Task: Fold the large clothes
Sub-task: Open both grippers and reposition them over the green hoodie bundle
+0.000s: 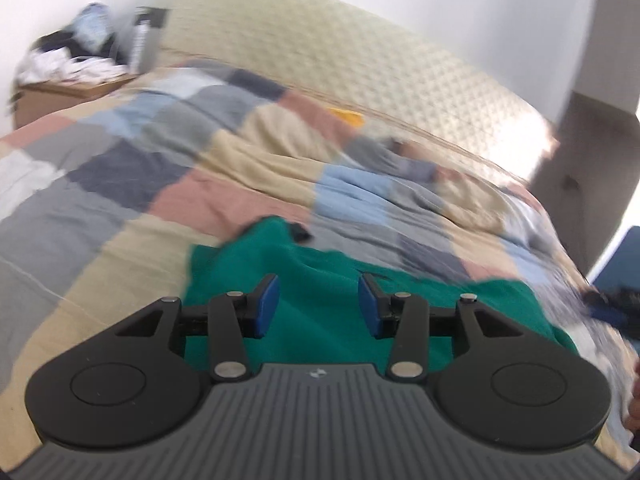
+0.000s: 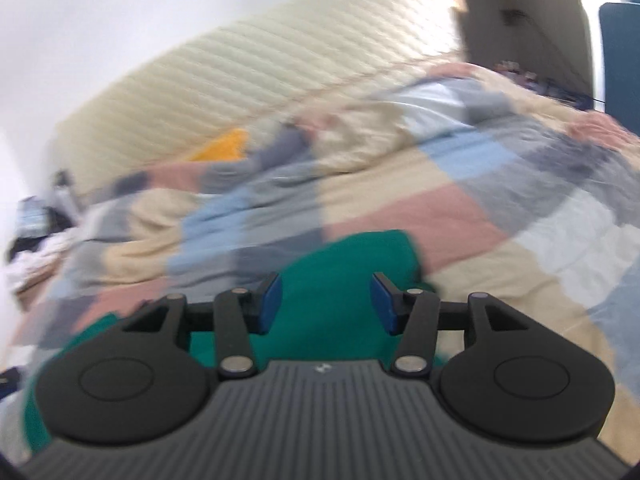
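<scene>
A green garment point(image 1: 320, 272) lies spread on a patchwork bedspread point(image 1: 140, 168) near the bed's front edge. My left gripper point(image 1: 319, 304) is open above the garment, its blue pads point(image 1: 270, 300) wide apart and holding nothing. In the right wrist view the same green garment point(image 2: 344, 276) lies bunched under my right gripper point(image 2: 326, 300), which is also open and empty. The patchwork bedspread point(image 2: 440, 208) stretches behind it. Both views are blurred.
A cream quilted headboard point(image 1: 320, 48) runs along the back. A wooden nightstand point(image 1: 68, 88) piled with clothes stands at the far left. A yellow item point(image 1: 348, 114) lies by the headboard. A dark blue and black thing point(image 1: 616, 300) sits at the right edge.
</scene>
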The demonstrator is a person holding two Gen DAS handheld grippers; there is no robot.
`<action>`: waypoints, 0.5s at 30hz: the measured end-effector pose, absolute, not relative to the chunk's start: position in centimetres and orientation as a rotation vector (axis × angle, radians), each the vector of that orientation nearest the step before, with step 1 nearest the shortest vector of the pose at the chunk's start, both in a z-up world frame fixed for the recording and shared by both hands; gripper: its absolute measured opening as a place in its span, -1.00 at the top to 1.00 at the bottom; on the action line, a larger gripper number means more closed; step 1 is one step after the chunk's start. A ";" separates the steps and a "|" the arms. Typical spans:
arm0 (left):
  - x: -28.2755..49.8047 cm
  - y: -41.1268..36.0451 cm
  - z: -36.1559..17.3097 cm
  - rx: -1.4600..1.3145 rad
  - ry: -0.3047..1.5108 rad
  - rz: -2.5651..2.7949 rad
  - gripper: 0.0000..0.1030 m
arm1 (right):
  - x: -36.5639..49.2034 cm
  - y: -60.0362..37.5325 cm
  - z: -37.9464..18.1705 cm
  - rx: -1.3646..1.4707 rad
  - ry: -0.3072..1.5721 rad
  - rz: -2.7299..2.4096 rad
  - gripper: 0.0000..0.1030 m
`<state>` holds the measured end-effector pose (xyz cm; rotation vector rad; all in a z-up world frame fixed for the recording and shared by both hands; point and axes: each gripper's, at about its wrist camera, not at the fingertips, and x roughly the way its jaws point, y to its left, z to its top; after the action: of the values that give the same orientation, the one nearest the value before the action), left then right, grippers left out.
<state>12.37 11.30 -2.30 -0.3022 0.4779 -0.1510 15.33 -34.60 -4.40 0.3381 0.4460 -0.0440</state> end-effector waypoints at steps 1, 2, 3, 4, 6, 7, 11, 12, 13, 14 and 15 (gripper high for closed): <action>12.0 10.5 -2.2 -0.282 0.480 -0.170 0.04 | 14.9 -33.5 -4.2 0.329 0.443 -0.006 -0.02; 11.7 9.8 -2.3 -0.267 0.481 -0.189 0.04 | 14.6 -32.3 -4.2 0.314 0.447 0.030 -0.01; 11.6 9.1 -2.3 -0.256 0.485 -0.208 0.04 | 14.3 -31.1 -4.2 0.295 0.455 0.065 -0.01; 11.5 8.6 -2.5 -0.245 0.492 -0.225 0.04 | 14.1 -29.8 -4.4 0.272 0.469 0.100 0.02; 11.3 7.7 -2.8 -0.220 0.502 -0.242 0.04 | 13.8 -27.8 -5.1 0.228 0.496 0.144 0.02; 11.4 7.3 -3.1 -0.208 0.509 -0.249 0.04 | 13.7 -27.0 -5.4 0.207 0.509 0.167 0.02; 12.5 6.0 -4.6 -0.141 0.588 -0.289 0.04 | 14.3 -25.2 -6.6 0.132 0.555 0.212 0.02; 12.8 5.7 -5.2 -0.127 0.604 -0.292 0.04 | 14.8 -25.0 -7.1 0.128 0.579 0.214 0.01; 13.0 5.5 -5.7 -0.122 0.616 -0.296 0.03 | 14.9 -25.0 -7.4 0.132 0.588 0.212 -0.01; 13.3 5.3 -6.2 -0.123 0.630 -0.295 0.03 | 14.9 -24.9 -7.8 0.141 0.591 0.209 -0.01; 13.5 5.1 -6.6 -0.124 0.646 -0.293 0.03 | 15.2 -24.9 -8.2 0.150 0.601 0.210 0.00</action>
<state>13.55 5.08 -6.58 -0.1244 0.6461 -0.2928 15.19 -24.92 -8.23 0.1497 0.6008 0.2097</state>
